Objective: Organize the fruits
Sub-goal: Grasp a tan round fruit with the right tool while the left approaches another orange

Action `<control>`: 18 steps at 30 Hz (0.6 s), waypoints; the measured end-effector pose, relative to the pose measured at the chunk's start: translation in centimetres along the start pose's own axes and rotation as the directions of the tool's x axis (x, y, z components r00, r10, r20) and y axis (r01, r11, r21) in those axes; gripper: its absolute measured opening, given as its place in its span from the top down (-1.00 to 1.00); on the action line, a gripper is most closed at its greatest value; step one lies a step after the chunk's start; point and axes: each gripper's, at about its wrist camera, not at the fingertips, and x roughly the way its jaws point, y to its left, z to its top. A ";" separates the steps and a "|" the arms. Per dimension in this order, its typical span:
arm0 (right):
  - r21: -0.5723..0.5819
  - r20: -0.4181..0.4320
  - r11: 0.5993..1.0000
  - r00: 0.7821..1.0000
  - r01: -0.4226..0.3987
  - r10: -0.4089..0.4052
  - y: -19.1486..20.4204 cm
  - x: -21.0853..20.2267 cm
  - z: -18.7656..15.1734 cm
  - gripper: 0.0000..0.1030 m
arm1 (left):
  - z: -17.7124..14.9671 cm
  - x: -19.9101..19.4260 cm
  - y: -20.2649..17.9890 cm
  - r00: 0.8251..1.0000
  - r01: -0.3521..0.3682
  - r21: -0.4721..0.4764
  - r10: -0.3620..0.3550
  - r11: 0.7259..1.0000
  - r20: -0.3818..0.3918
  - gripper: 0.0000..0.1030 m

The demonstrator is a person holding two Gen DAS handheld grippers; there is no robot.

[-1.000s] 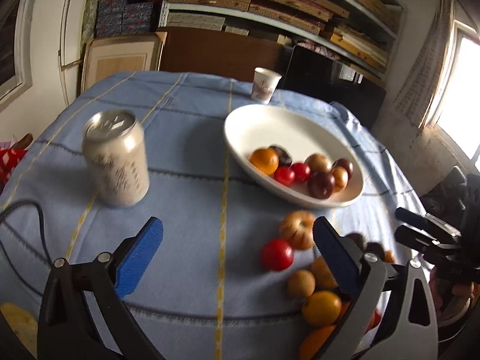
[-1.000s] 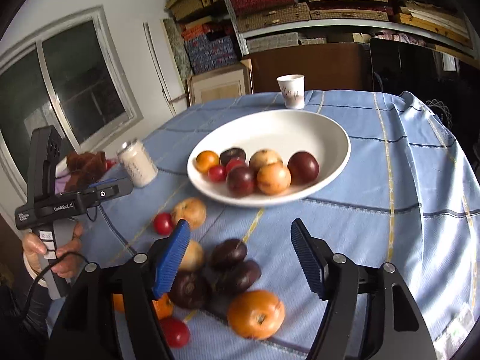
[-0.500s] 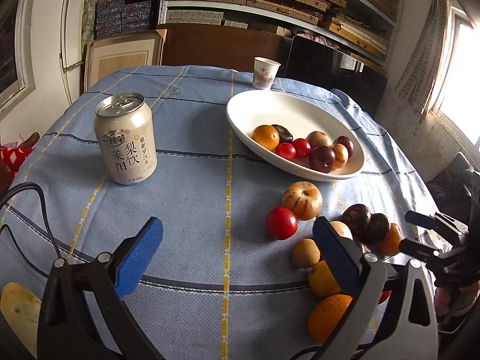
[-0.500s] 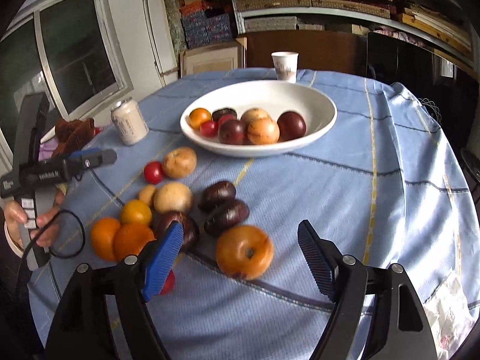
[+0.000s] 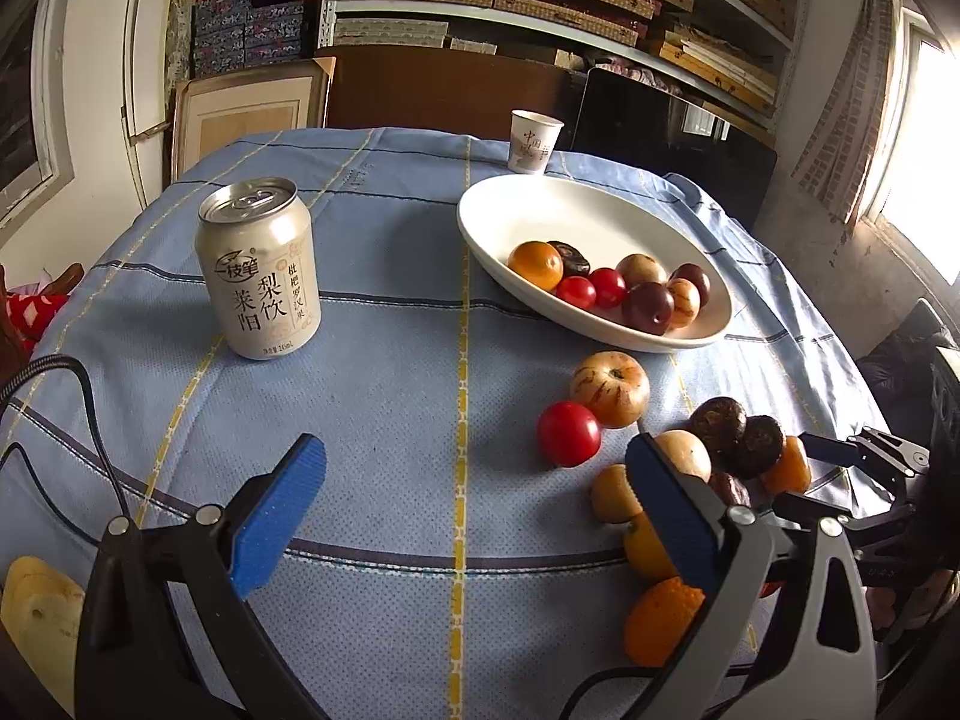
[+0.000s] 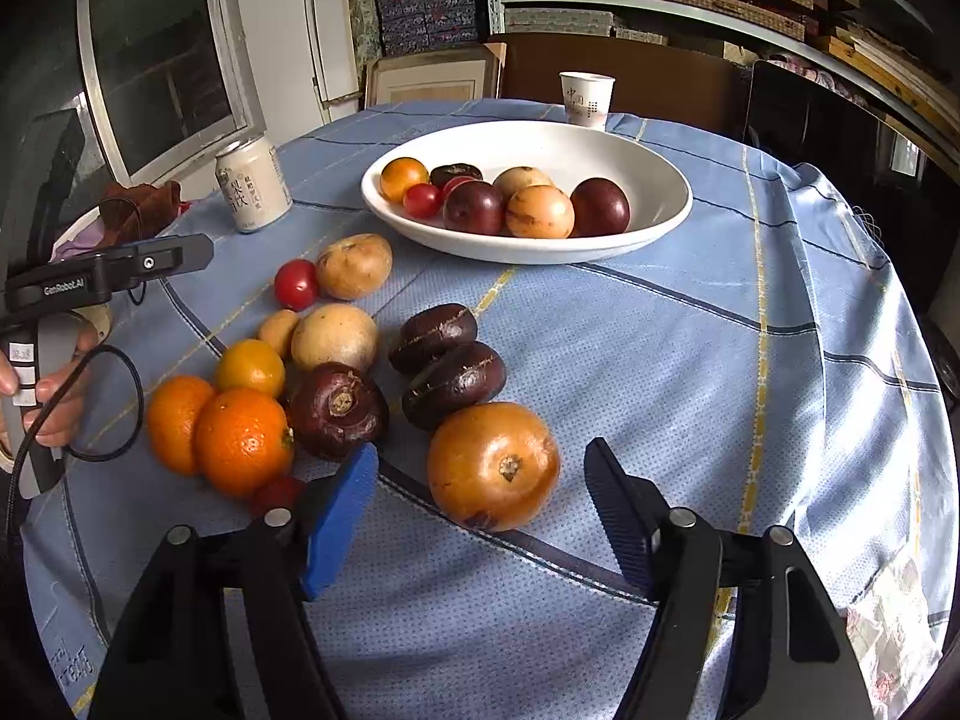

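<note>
A white oval bowl (image 6: 654, 222) (image 5: 498, 210) holds several fruits: an orange one, red tomatoes, dark plums and tan ones. Several loose fruits lie on the blue cloth in front of it. A large orange-brown fruit (image 6: 493, 465) lies just ahead of my right gripper (image 6: 480, 516), which is open and empty. Next to it are two dark fruits (image 6: 453, 381), a dark plum (image 6: 339, 409) and oranges (image 6: 240, 441). My left gripper (image 5: 474, 510) is open and empty, with a red tomato (image 5: 568, 433) and a striped tan fruit (image 5: 610, 388) ahead to the right.
A drink can (image 5: 259, 267) (image 6: 252, 183) stands on the left of the table. A paper cup (image 5: 534, 141) (image 6: 587, 99) stands behind the bowl. Shelves and a dark cabinet are behind the table. The left gripper's cable (image 5: 72, 372) lies on the cloth.
Both grippers have pulled back from the bowl and dropped lower toward the loose fruits. The large orange-brown fruit is now close between the right gripper's fingers. Both stay open.
</note>
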 end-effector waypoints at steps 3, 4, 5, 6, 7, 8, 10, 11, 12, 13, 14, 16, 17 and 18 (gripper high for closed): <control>-0.001 -0.008 1.000 1.000 0.010 -0.010 -0.1 0.2 0.0 -0.25 | -0.1 -0.1 0.0 1.000 0.002 0.003 -0.002 1.000 0.002 -0.91; -0.002 -0.009 1.000 1.000 0.013 -0.013 -0.1 0.2 0.0 -0.24 | -0.2 -0.2 0.0 1.000 0.003 0.001 -0.003 1.000 0.002 -0.91; -0.002 -0.008 1.000 1.000 0.014 -0.014 -0.1 0.2 0.0 -0.24 | -0.2 -0.2 0.1 1.000 0.005 -0.002 -0.005 1.000 0.002 -0.91; -0.001 -0.008 1.000 1.000 0.014 -0.014 -0.1 0.2 0.0 -0.24 | -0.2 -0.2 0.0 1.000 0.006 -0.002 -0.006 1.000 0.001 -0.91; -0.001 -0.008 1.000 1.000 0.015 -0.015 -0.1 0.2 0.0 -0.24 | -0.2 -0.2 0.1 1.000 0.007 -0.003 -0.007 1.000 -0.001 -0.91; -0.002 -0.008 1.000 1.000 0.016 -0.016 -0.1 0.3 0.0 -0.24 | -0.2 -0.2 0.1 1.000 0.008 -0.004 -0.008 1.000 -0.002 -0.91; -0.007 -0.009 1.000 1.000 0.016 -0.016 -0.1 0.3 0.0 -0.23 | -0.2 -0.3 0.1 1.000 0.007 -0.005 -0.007 1.000 0.001 -0.91; -0.009 -0.010 1.000 1.000 0.015 -0.015 -0.1 0.3 0.0 -0.22 | -0.3 -0.3 0.1 1.000 0.007 -0.004 -0.007 1.000 0.001 -0.91; -0.010 -0.011 1.000 1.000 0.016 -0.016 0.0 0.3 0.0 -0.21 | -0.3 -0.3 0.1 1.000 0.008 -0.005 -0.008 1.000 0.002 -0.91; -0.011 -0.011 1.000 1.000 0.018 -0.018 0.0 0.3 0.0 -0.19 | -0.3 -0.3 0.1 1.000 0.008 -0.006 -0.008 1.000 0.002 -0.91; -0.011 -0.012 1.000 1.000 0.017 -0.017 0.0 0.3 0.0 -0.18 | -0.3 -0.3 0.1 1.000 0.010 -0.007 -0.010 1.000 0.001 -0.91; -0.010 -0.013 1.000 1.000 0.015 -0.015 0.0 0.3 0.0 -0.13 | -0.3 -0.3 0.1 1.000 0.009 -0.006 -0.009 1.000 -0.001 -0.91; -0.010 -0.013 1.000 1.000 0.015 -0.015 0.0 0.4 0.0 -0.12 | -0.3 -0.3 0.1 1.000 0.009 -0.006 -0.009 1.000 -0.002 -0.91; -0.011 -0.015 1.000 1.000 0.015 -0.015 0.0 0.4 0.0 -0.08 | -0.3 -0.3 0.1 1.000 0.009 -0.006 -0.009 1.000 -0.003 -0.91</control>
